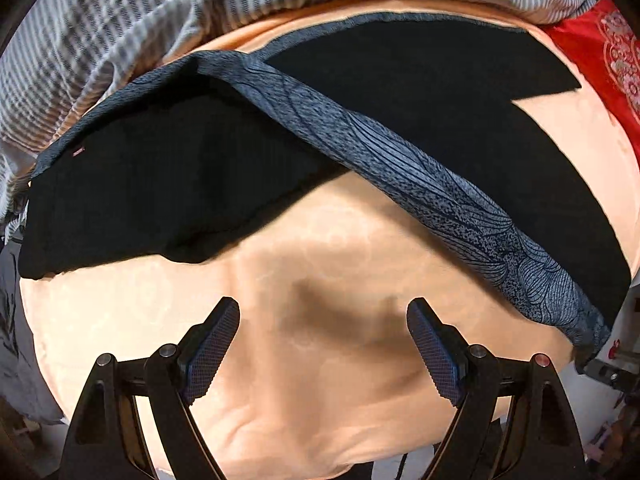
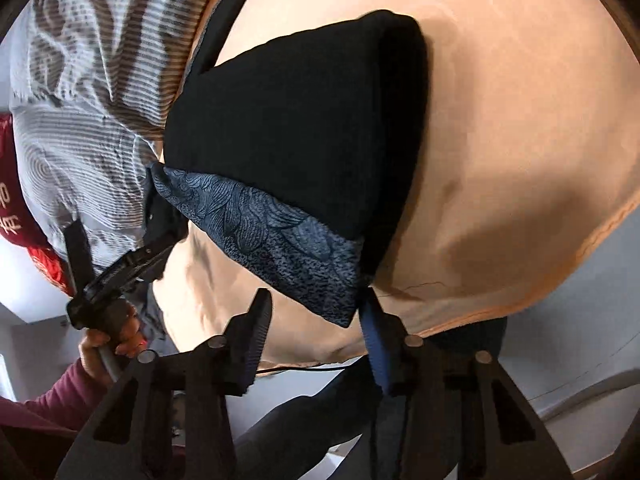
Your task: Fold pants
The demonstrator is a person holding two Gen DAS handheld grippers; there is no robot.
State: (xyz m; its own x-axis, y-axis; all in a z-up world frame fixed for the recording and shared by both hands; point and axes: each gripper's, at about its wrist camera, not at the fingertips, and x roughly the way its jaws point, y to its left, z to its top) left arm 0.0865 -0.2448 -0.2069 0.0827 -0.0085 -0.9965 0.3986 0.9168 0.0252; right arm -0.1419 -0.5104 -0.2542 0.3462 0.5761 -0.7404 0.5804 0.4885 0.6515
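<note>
The black pants (image 1: 168,192) with a blue patterned waistband (image 1: 400,168) lie on the peach bedsheet (image 1: 320,380). In the left wrist view my left gripper (image 1: 323,322) is open and empty over bare sheet, just short of the pants. In the right wrist view the pants (image 2: 300,120) hang lifted, the patterned band (image 2: 280,236) stretched along their lower edge. My right gripper (image 2: 316,312) stands open at one corner of the band, which touches its right finger (image 2: 374,336). The other gripper (image 2: 160,204) appears at the band's far corner, held by a hand (image 2: 108,340).
A grey striped duvet (image 1: 120,32) is bunched along the far side of the bed. A red patterned cloth (image 1: 612,52) lies at the right. The bed's edge and pale floor (image 2: 580,320) show in the right wrist view.
</note>
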